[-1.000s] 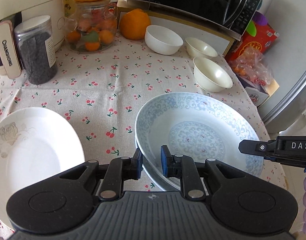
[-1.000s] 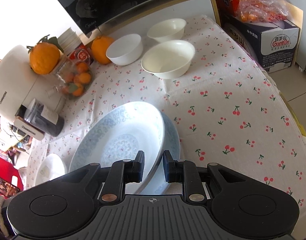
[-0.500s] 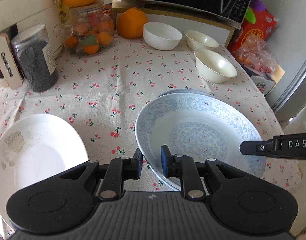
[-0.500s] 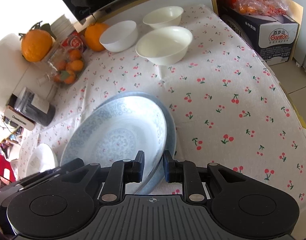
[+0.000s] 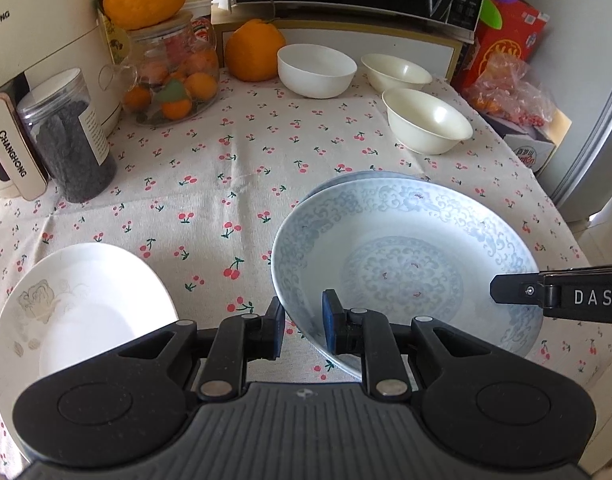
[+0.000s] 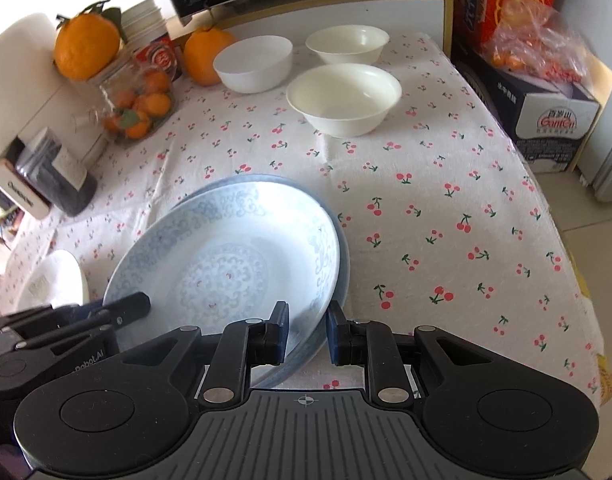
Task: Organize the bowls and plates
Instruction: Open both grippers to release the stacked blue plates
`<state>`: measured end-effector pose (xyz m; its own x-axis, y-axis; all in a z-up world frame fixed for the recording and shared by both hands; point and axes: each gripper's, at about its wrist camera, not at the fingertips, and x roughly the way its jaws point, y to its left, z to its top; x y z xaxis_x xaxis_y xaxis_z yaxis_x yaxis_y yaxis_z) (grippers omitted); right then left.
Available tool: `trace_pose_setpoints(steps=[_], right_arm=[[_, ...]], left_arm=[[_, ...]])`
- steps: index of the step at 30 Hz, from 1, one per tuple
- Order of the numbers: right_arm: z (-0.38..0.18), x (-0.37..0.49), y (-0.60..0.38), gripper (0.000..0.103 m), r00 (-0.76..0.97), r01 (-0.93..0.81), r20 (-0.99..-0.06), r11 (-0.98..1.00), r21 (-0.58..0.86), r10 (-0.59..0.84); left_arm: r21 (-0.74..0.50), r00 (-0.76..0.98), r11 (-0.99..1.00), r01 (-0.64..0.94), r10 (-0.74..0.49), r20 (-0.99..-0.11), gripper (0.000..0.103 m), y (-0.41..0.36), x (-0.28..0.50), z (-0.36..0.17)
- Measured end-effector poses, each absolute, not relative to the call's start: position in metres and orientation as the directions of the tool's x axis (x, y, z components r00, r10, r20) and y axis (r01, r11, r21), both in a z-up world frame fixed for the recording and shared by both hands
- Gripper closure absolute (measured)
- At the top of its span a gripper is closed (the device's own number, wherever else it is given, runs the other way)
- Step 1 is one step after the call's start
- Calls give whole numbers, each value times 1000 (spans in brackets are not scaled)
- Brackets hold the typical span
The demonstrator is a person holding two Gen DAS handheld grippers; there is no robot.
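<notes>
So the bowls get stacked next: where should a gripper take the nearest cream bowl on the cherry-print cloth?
Grip the nearest cream bowl at its thin flared rim on the near side, coming down from above, one finger inside and one outside. It stands upright and apart from the other bowls, and its body looks too wide to span.

The blue-patterned plate (image 5: 405, 248) looks like glossy glazed ceramic, as do the smooth white bowls (image 5: 316, 69). The cherry-print tablecloth (image 5: 234, 168) is matt woven cloth. The jar (image 5: 174, 76) is clear glass.
</notes>
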<state>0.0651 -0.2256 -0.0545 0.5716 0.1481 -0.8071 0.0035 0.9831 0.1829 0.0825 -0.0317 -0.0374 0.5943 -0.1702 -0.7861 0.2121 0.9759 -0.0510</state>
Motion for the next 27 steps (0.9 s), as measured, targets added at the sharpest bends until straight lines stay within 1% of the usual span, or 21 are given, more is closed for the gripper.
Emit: trace_pose_setpoints(steps=[7,11,24,25,26,27], right_arm=[[-56,63,-214,83,575,-41,-813,996,80,89],[-58,62,-212,82,580,-56,-811,997,53,75],[-61,66,-206,77,572,-93,-818,996,0,54],[-62,67,-206,75,566,-94,-822,996,2,55],[-63,67,-206,75,565,-95,-823,995,6,59],[-63,68,-206,72,565,-100,-823,995,10,65]], left_arm=[[11,609,970,243,-143,-780,85,-38,79,-41],[57,626,964,260,-123,-770,84,-42,76,-42],[65,626,961,268,-122,-770,84,-42,76,-42],[64,625,961,268,-123,-771,84,-43,76,-42],[59,624,962,268,-126,-771,81,-42,76,-42],[53,620,962,267,-130,-774,79,-42,77,-42]])
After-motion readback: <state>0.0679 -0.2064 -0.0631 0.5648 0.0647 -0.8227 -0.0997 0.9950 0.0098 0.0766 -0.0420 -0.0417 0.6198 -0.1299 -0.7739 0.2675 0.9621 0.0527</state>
